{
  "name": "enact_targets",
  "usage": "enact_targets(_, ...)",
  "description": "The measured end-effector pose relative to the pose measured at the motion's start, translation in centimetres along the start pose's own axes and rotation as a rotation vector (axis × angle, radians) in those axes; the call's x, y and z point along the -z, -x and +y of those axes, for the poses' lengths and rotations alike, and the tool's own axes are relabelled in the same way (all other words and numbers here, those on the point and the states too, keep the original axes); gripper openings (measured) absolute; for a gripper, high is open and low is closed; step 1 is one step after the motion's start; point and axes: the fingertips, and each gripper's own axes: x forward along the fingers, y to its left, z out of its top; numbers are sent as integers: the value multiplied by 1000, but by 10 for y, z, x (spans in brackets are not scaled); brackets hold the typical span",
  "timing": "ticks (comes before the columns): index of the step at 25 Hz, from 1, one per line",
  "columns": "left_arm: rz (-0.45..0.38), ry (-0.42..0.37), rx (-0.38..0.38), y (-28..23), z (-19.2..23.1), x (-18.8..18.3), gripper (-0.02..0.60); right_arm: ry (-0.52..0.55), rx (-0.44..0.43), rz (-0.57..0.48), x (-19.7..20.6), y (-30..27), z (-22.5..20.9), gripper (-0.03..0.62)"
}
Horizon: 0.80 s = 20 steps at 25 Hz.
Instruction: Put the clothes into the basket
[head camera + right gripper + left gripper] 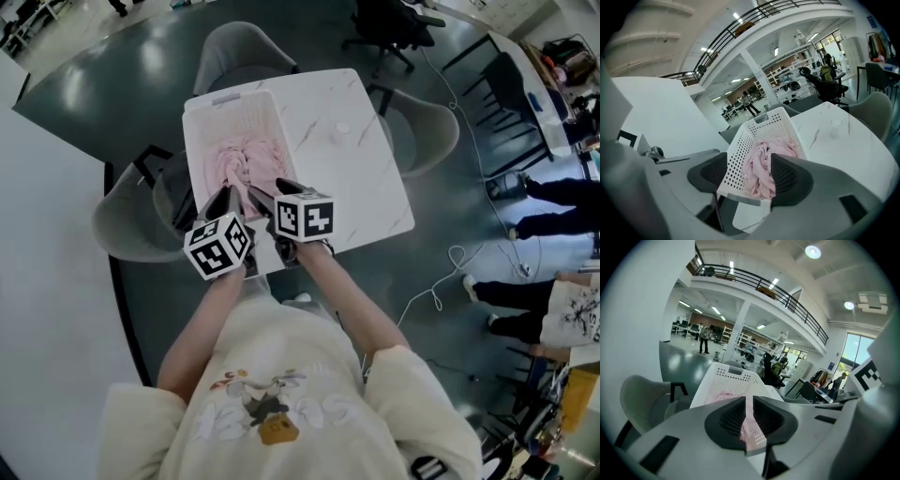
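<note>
Over the basket (225,97), the pink garment (246,161) pinched by the left gripper (749,416) should be tucked fully inside (right gripper (750,178) wide, empty).

The basket (231,97) is open on top, so the way in is from above; its tall walls full of holes block the sides; pink clothes (246,164) fill much of the inside; the left gripper (223,202) and right gripper (269,199) sit close together at its near wall; the right half of the table (366,183) is bare but for one small clear thing (342,128); grey chairs (127,227) crowd round the table.
</note>
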Motion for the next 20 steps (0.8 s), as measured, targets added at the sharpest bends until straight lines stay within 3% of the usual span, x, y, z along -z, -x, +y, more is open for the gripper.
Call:
enact_targets(7,-16,-11,18,29,-5,3,35,26,-26,-18,15,17,8,298)
enact_targets(16,-32,-33,92,83,-21,9,9,122,-78,-114,15,60,53,285)
enact_targets(20,-43,-47,120,101,-36,15,9,173,-68,-171,14,87,64,163)
